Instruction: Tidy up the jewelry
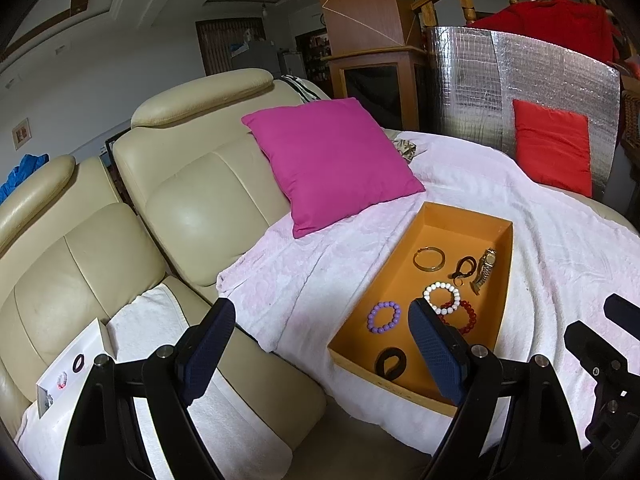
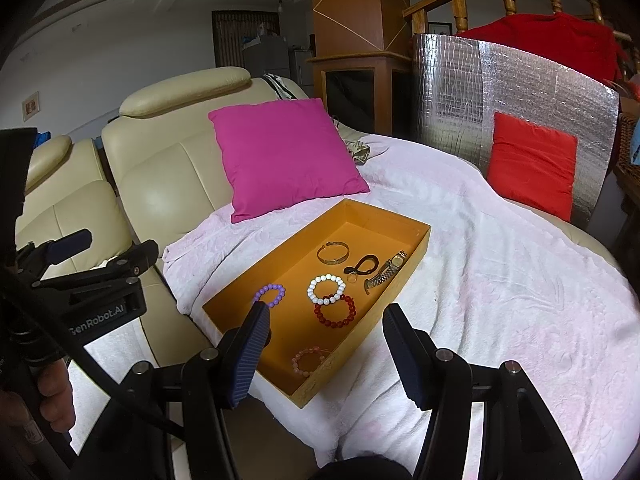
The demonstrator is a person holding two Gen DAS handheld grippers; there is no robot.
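On the blanket-draped sofa, the orange tray (image 2: 404,276) lies lengthwise ahead of both tools. The right gripper (image 2: 324,356) hangs spread and empty over its near end, closest to the pink bead bracelet (image 2: 308,361); the left gripper (image 1: 320,356), also spread, sits further left.

The orange tray (image 2: 404,276) lies open-topped on the blanket (image 2: 500,280), magenta cushion (image 2: 284,152) just behind.

Both views are taken from above the sofa's front edge, angled down and forward. The orange tray (image 1: 425,226) (image 2: 404,276) is seen near in each, further left in the right wrist view. Both share the pink cushion (image 1: 332,162) (image 2: 284,156).
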